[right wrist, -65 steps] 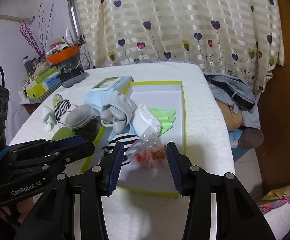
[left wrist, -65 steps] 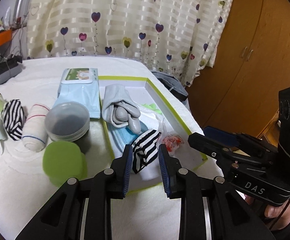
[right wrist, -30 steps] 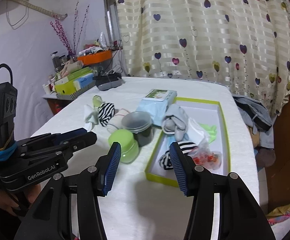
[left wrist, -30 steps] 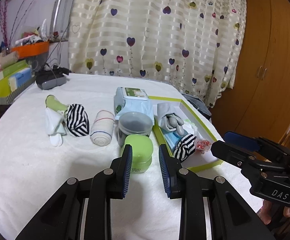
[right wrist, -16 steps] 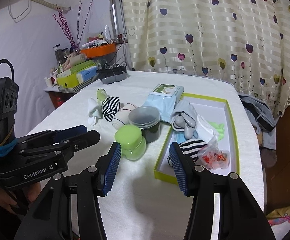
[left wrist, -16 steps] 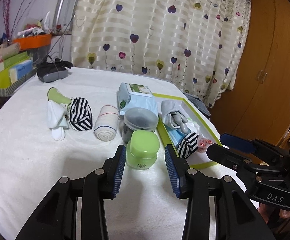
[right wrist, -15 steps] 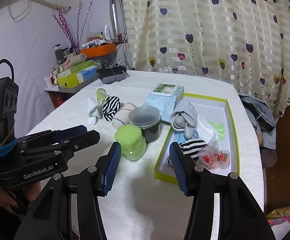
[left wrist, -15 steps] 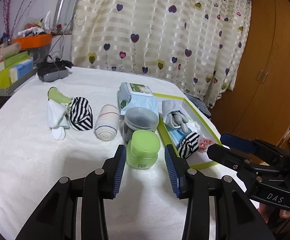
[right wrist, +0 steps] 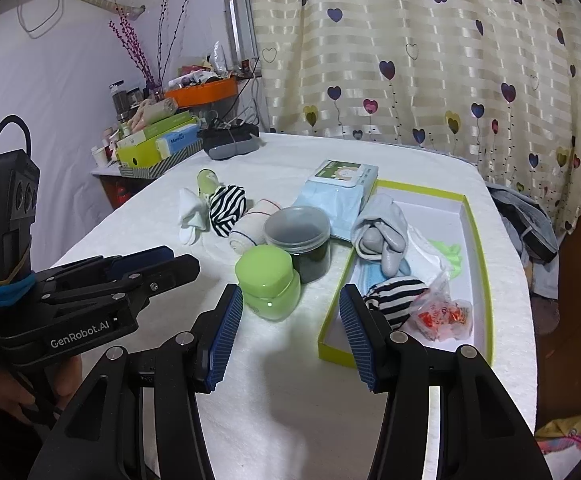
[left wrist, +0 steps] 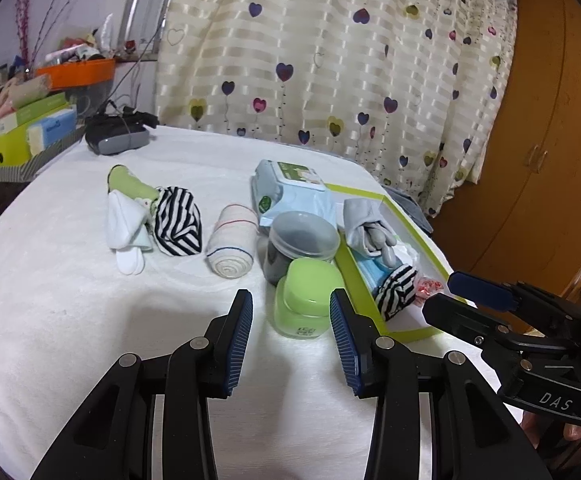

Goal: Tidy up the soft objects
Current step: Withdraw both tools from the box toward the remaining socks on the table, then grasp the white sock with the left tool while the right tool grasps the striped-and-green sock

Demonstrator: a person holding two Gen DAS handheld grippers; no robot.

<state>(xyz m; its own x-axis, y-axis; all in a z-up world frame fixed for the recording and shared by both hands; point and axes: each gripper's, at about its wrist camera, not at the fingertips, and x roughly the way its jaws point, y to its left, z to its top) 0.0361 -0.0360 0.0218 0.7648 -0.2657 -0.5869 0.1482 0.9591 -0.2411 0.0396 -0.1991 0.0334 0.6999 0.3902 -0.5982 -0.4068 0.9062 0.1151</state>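
Observation:
A white box with a lime rim (left wrist: 370, 312) lies on the white table, right of centre. In it are a grey glove (left wrist: 366, 228), a blue mask, a striped sock (right wrist: 394, 298) and a clear candy bag (right wrist: 442, 316). Left of the box lie another striped sock (left wrist: 178, 220), a white sock (left wrist: 124, 228), a green sock (left wrist: 128, 182) and a bandage roll (left wrist: 230, 246). My left gripper (left wrist: 290, 304) is open and empty, its tips just short of a green jar (left wrist: 308, 300). My right gripper (right wrist: 290, 300) is open and empty, near the box's front corner.
A clear tub with dark contents (left wrist: 302, 240) and a wipes pack (left wrist: 290, 188) stand behind the jar. A black device (left wrist: 116, 136) lies at the table's back. A cluttered shelf (right wrist: 158, 136) is on the left, and clothes (right wrist: 530, 220) lie beyond the right edge.
The striped sock, earlier between my left jaws over the box, now lies in the box. Both grippers have pulled back from it, and the left jaws have widened.

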